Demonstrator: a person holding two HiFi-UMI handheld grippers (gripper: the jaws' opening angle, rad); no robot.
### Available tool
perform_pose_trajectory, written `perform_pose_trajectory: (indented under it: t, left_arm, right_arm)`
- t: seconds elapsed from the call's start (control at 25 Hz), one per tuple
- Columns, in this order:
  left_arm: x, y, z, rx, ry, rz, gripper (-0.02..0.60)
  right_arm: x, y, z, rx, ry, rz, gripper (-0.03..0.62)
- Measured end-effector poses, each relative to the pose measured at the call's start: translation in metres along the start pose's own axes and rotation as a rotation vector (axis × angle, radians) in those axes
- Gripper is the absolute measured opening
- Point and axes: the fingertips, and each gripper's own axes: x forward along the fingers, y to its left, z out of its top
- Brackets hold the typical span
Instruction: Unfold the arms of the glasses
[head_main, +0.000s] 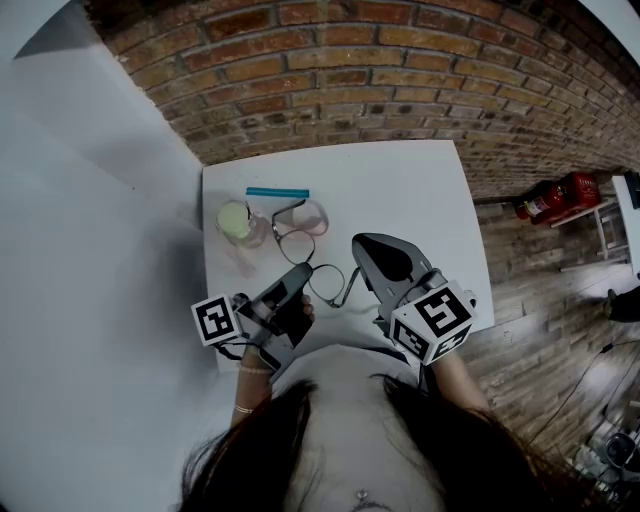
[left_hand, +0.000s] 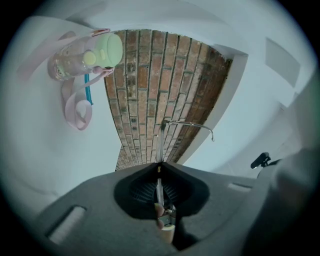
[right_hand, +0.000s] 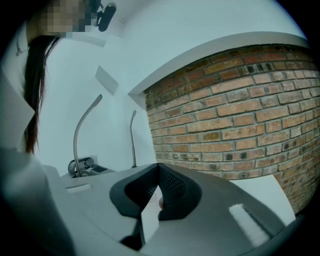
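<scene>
Thin wire-framed glasses (head_main: 328, 284) are held just above the near part of the white table (head_main: 420, 200). My left gripper (head_main: 302, 270) is shut on the glasses' frame. In the left gripper view the wire (left_hand: 159, 145) runs up out of the closed jaws, and one arm (left_hand: 192, 125) bends off to the right. My right gripper (head_main: 360, 243) sits just right of the glasses, its jaws shut with nothing between them. From the right gripper view (right_hand: 159, 166), two curved arms (right_hand: 82, 127) of the glasses rise to the left, apart from the jaws.
A clear pink bottle with a green lid (head_main: 240, 222) and a pink strap (head_main: 305, 222) lies at the table's far left, next to a teal stick (head_main: 277, 192). A brick wall (head_main: 380, 70) is behind the table. A red fire extinguisher (head_main: 555, 197) lies on the floor to the right.
</scene>
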Motion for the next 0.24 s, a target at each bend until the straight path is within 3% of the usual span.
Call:
perform_pose_trajectory:
  t: [0.24]
  left_arm:
    - [-0.0005, -0.0003, 0.0012, 0.001, -0.002, -0.001, 0.02]
  right_arm:
    - [0.0012, 0.0007, 0.0003, -0.003, 0.001, 0.005, 0.003]
